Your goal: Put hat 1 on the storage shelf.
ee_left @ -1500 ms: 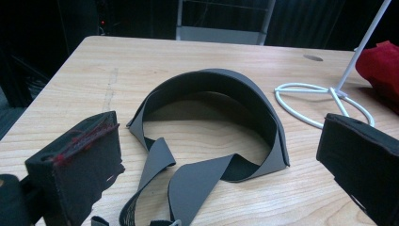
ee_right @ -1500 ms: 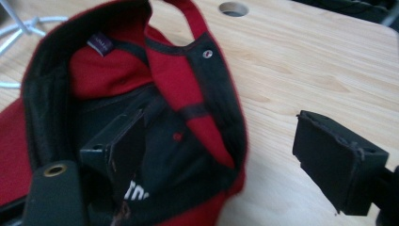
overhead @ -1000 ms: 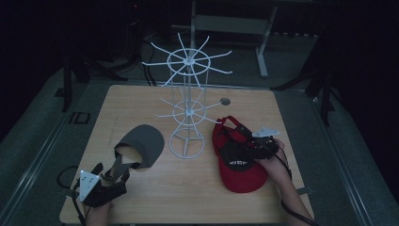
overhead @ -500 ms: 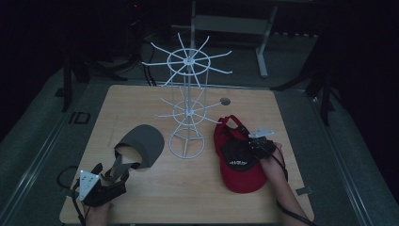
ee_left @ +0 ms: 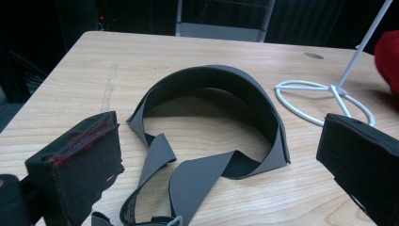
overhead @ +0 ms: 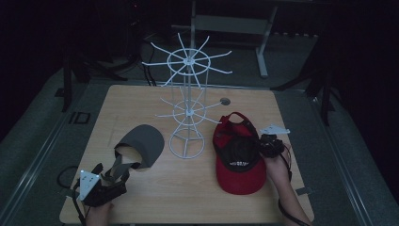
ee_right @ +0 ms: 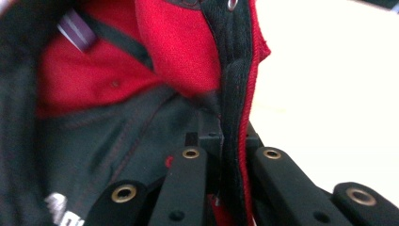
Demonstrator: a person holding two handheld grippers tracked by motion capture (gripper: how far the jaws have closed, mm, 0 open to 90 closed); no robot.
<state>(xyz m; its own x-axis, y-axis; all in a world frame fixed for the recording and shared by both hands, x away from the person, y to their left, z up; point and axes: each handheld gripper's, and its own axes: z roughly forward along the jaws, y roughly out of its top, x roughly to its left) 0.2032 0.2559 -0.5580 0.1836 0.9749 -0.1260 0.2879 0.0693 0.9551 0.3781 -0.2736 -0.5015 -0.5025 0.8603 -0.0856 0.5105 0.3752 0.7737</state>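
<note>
A pale wooden surface (overhead: 141, 108) carries everything, with dark floor around it. At its middle stands a white wire rack (overhead: 187, 113), two tiers of spokes on a thin post over a ring base.

Right of the rack lies a red cap (overhead: 239, 157), upside down so its black lining faces up, its brim toward the person. The right gripper (overhead: 267, 147) sits at the cap's right edge, held by a hand (overhead: 277, 165) coming in from the bottom. In the right gripper view its jaws are closed down on the cap's black-and-red rim (ee_right: 233, 141), the fabric edge pinched between them.

Left of the rack lies a grey visor (overhead: 141, 146), its curved peak standing up off the wood and its straps trailing toward the near edge. The left gripper (overhead: 110, 181) rests just beside those strap ends. In the left gripper view its jaws stand wide apart with nothing between them, the visor (ee_left: 211, 127) lying ahead of them and the rack's ring base (ee_left: 324, 101) beyond to the right.

Against the frame a second ago, the cap has shifted slightly with the right gripper clamped at its rim; the visor and left gripper have not moved.
</note>
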